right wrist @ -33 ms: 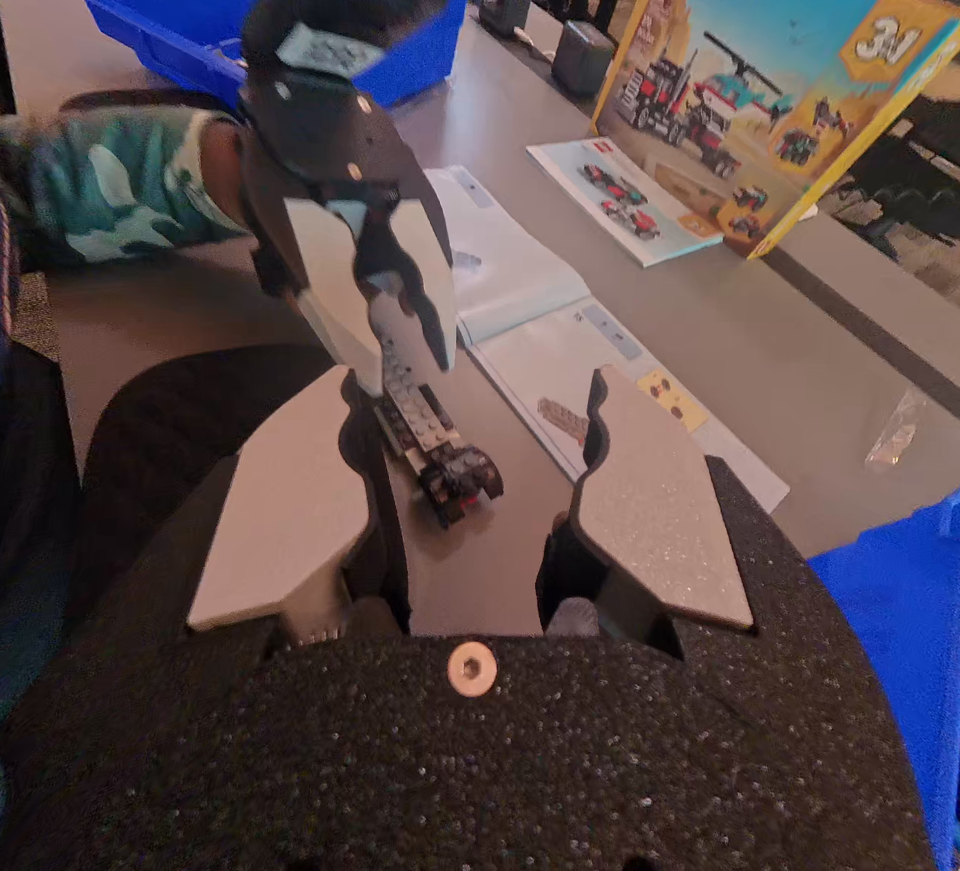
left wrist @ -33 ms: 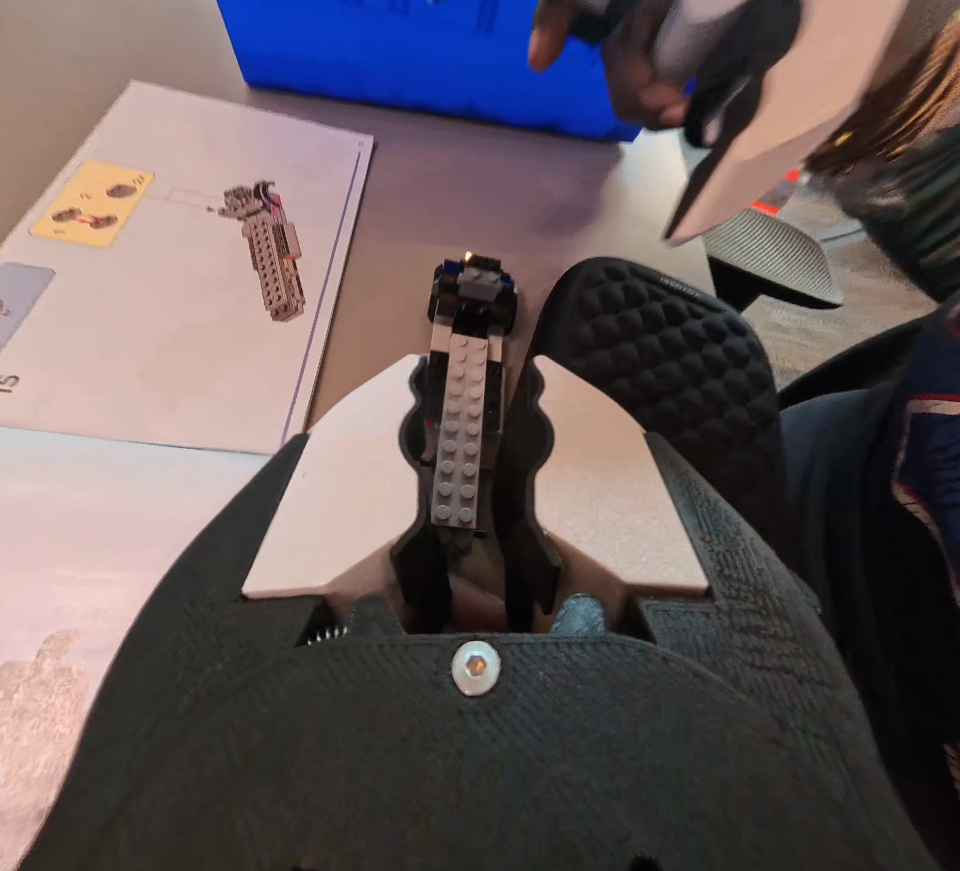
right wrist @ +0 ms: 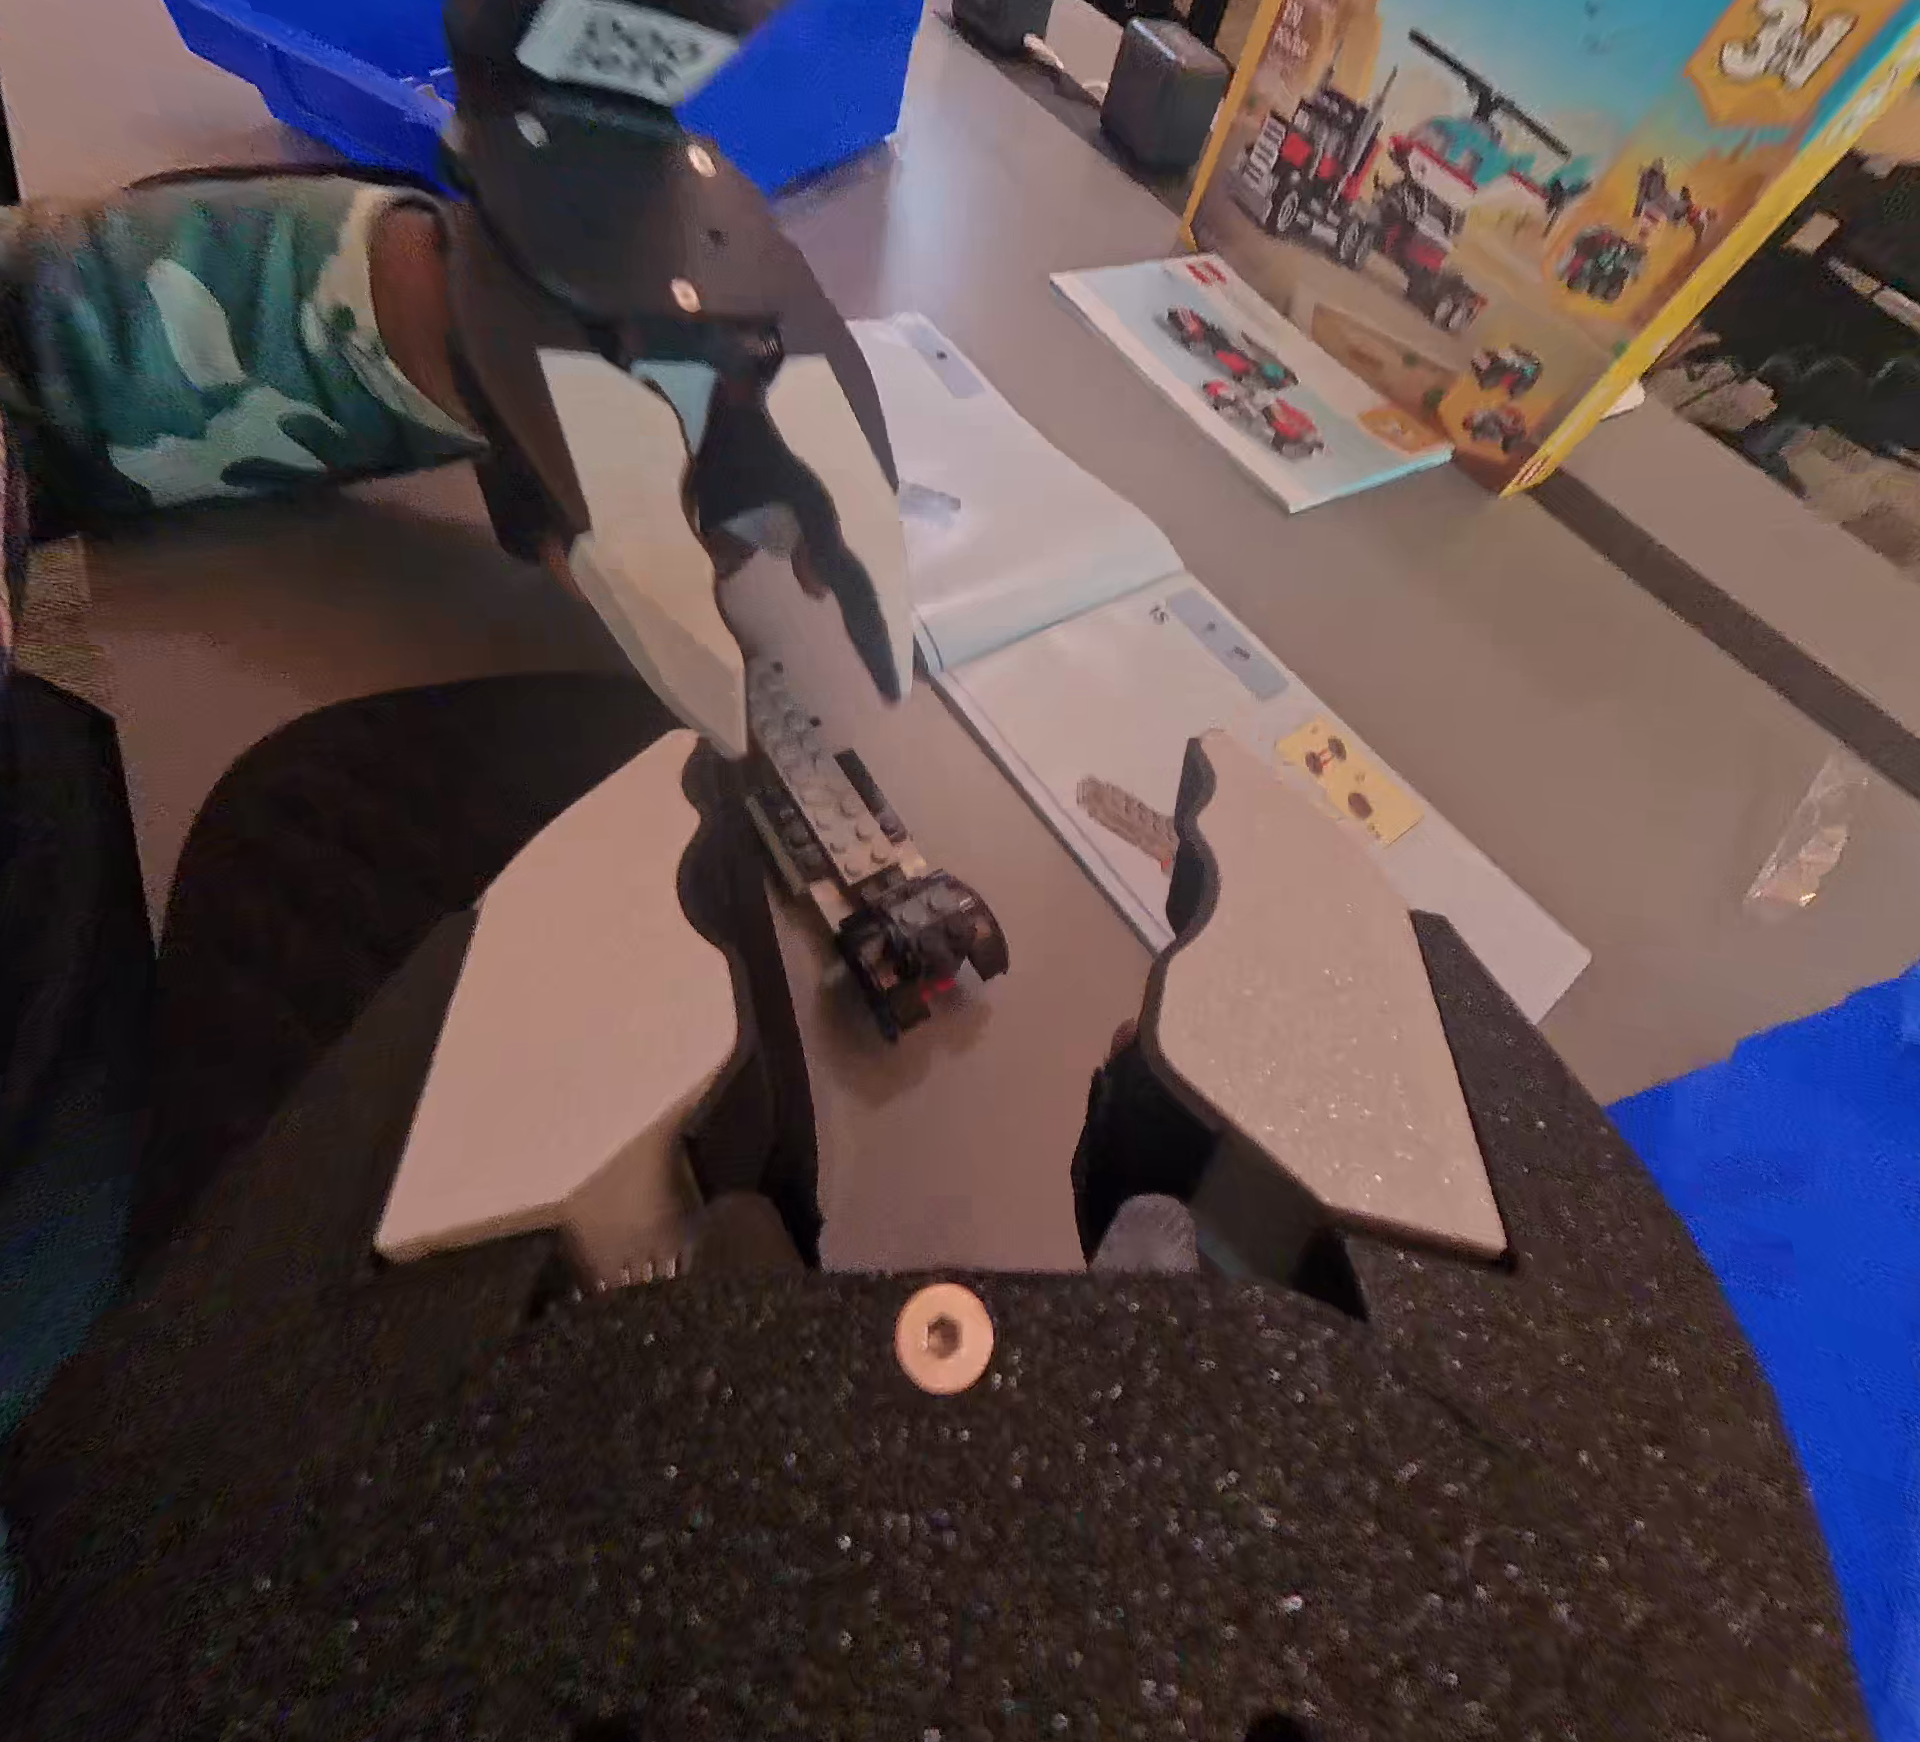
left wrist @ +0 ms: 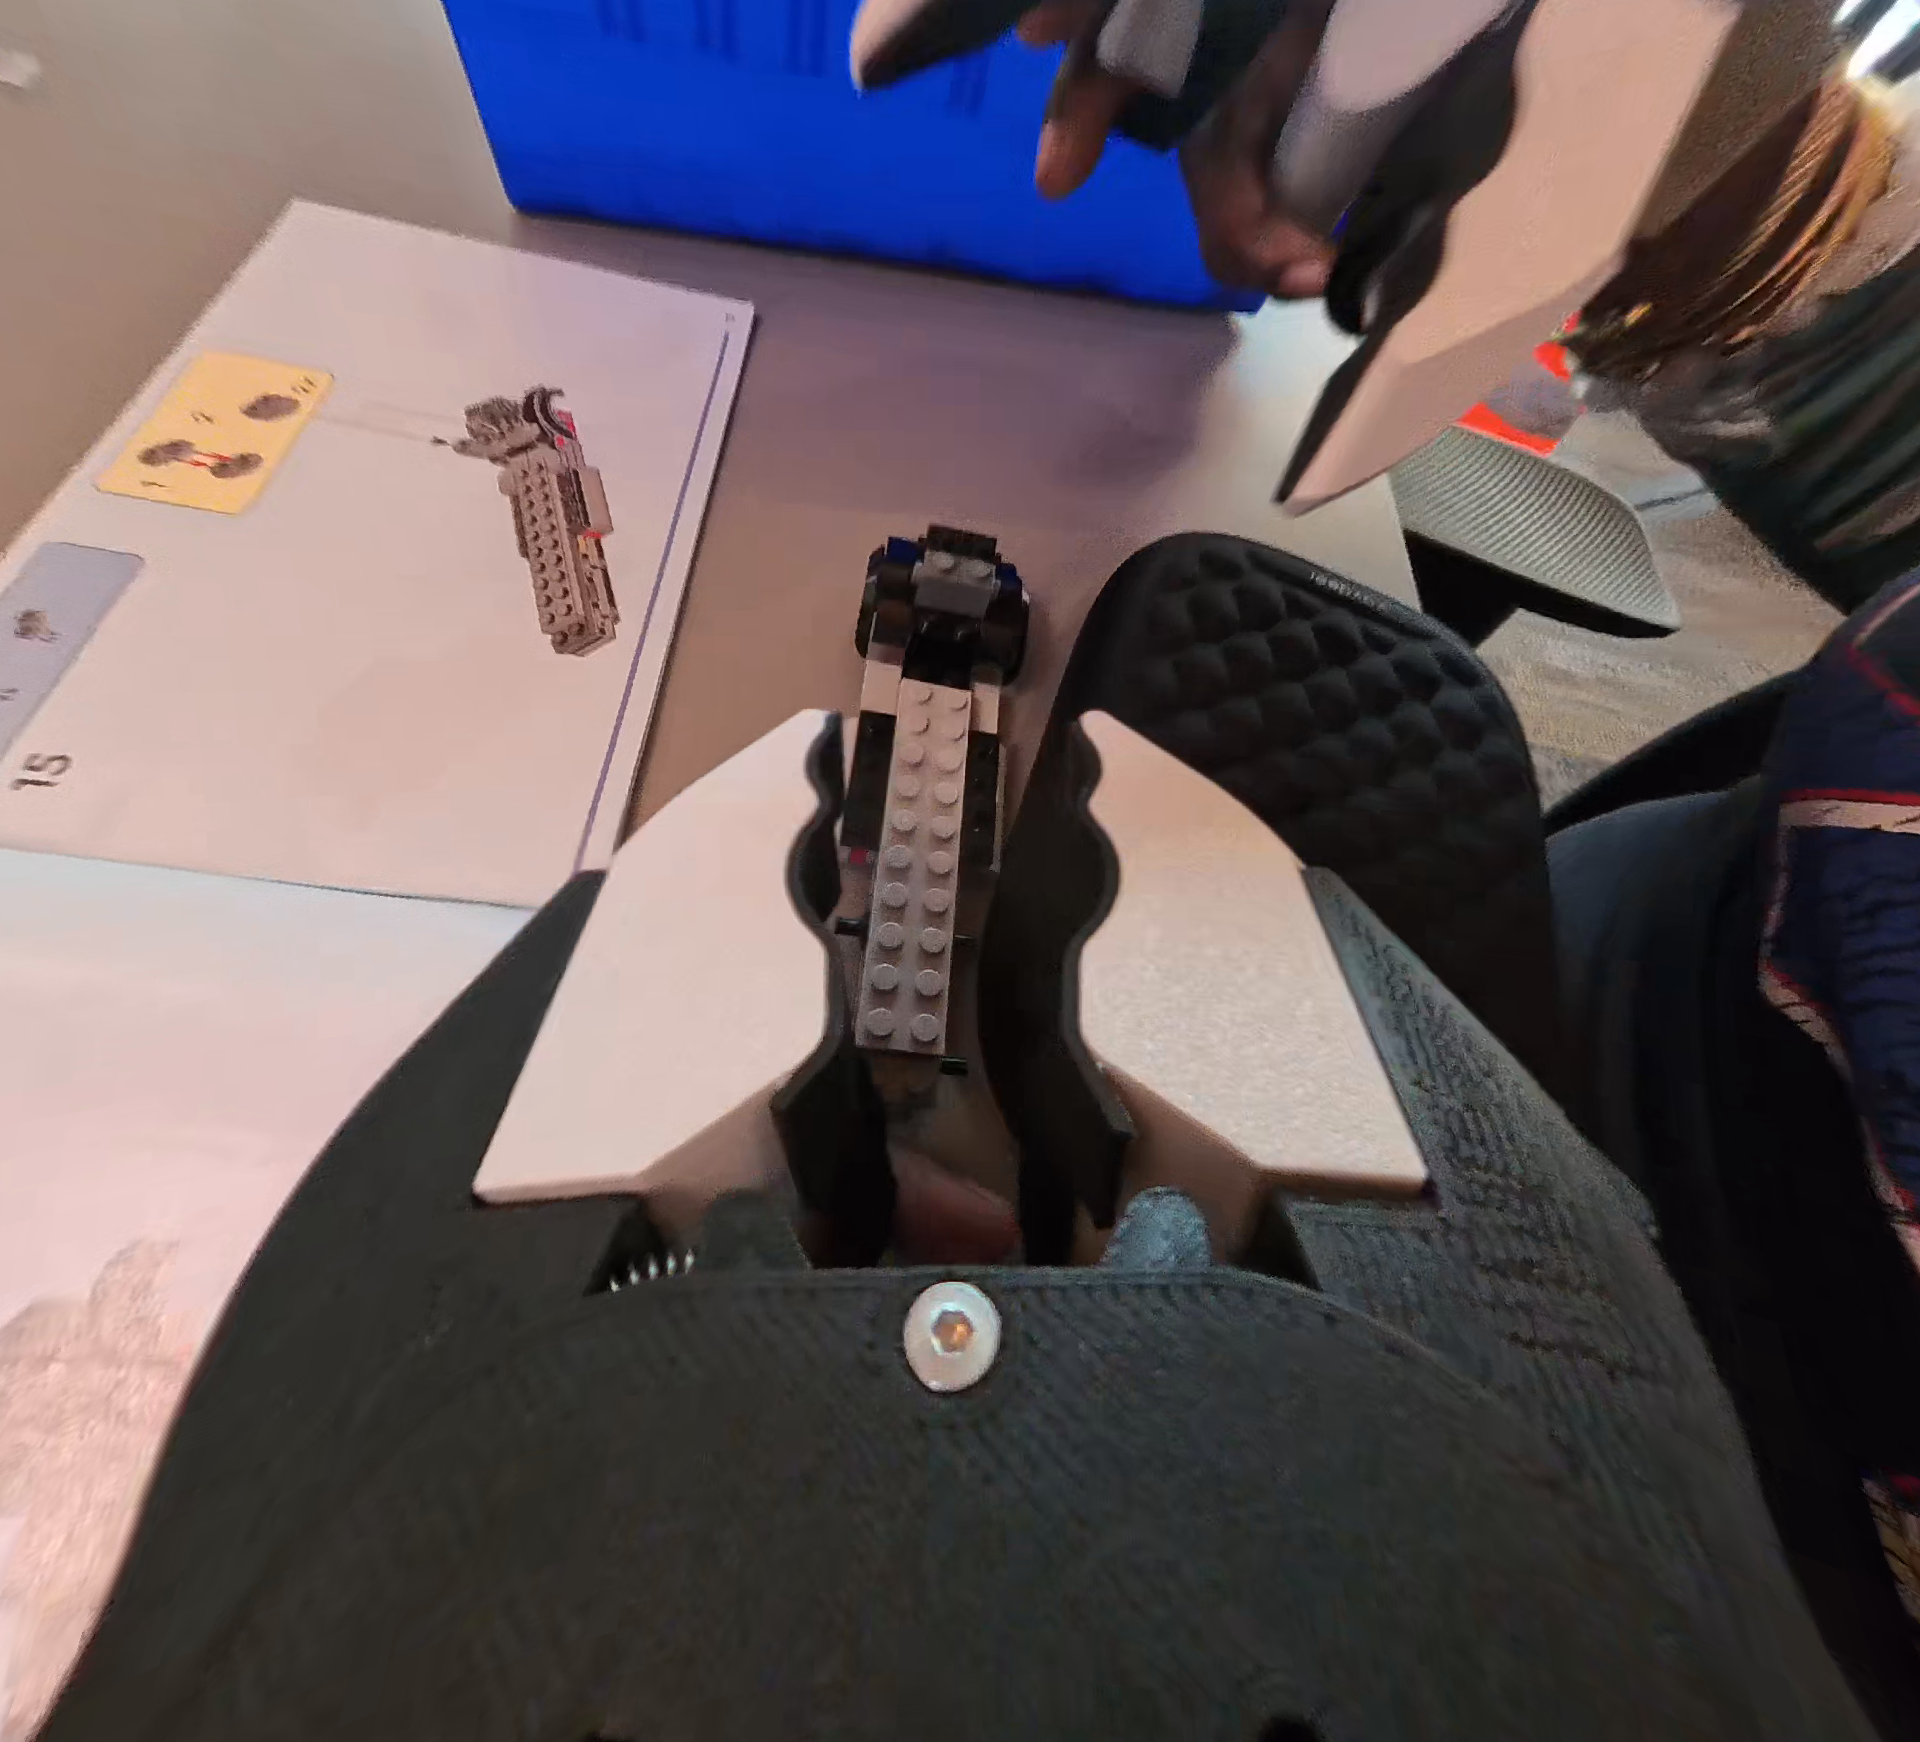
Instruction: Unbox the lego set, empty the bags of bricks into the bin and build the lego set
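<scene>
My left gripper [left wrist: 951,736] is shut on a long grey and black lego vehicle build [left wrist: 914,861]. The build's studded grey plate lies between the fingers and its dark wheeled end points forward, just above the table. In the right wrist view the left gripper [right wrist: 810,664] holds the build [right wrist: 883,892] slanting down toward the table. My right gripper [right wrist: 945,757] is open and empty, with the build's wheeled end showing between its fingers. It also shows blurred at the upper right of the left wrist view [left wrist: 1351,134], above the build.
An open instruction booklet [left wrist: 364,653] lies left of the build. A blue bin [left wrist: 727,30] stands behind it and another blue bin edge [right wrist: 1766,1277] is at the right. The lego box [right wrist: 1558,134], a second booklet [right wrist: 1247,383] and a clear bag [right wrist: 1808,840] are on the table. A black chair armrest [left wrist: 1299,705] is at the table edge.
</scene>
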`<state>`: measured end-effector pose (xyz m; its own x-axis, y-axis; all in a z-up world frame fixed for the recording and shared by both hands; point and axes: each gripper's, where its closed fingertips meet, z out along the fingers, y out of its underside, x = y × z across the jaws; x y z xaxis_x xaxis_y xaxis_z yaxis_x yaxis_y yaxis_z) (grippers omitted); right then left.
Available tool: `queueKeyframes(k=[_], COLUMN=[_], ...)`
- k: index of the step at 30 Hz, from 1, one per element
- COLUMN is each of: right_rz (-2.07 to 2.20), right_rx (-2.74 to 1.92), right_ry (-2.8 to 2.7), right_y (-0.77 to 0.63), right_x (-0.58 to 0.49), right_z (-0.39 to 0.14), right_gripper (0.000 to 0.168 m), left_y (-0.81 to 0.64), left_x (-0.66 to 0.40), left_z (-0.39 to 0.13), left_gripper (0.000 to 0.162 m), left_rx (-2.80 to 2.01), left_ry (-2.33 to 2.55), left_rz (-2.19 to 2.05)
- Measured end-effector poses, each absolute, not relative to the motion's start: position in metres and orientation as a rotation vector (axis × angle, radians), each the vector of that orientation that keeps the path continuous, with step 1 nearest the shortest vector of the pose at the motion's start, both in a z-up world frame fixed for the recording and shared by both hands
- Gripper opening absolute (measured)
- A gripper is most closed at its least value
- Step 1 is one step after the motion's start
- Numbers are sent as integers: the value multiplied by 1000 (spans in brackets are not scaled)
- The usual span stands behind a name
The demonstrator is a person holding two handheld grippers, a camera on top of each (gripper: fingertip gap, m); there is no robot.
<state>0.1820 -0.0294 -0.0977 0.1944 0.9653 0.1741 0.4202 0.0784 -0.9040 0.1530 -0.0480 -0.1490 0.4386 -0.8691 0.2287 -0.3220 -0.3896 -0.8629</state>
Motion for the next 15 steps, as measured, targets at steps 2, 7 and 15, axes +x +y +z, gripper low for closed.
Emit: queueKeyframes(k=[2, 7, 15], right_rz=[774, 810, 708], right_rx=[-1527, -1601, -1917], right_ry=[-1370, -1353, -1081], right_y=[-31, -25, 19], right_x=[183, 181, 202], right_z=[-105, -123, -151], right_gripper=[86, 100, 94], left_y=[-48, -49, -35], left_x=[146, 129, 103], left_z=[-145, -151, -160], left_gripper=[50, 60, 58], left_rx=[-1911, -1971, -2049], left_ry=[973, 978, 961], left_rz=[-862, -761, -582])
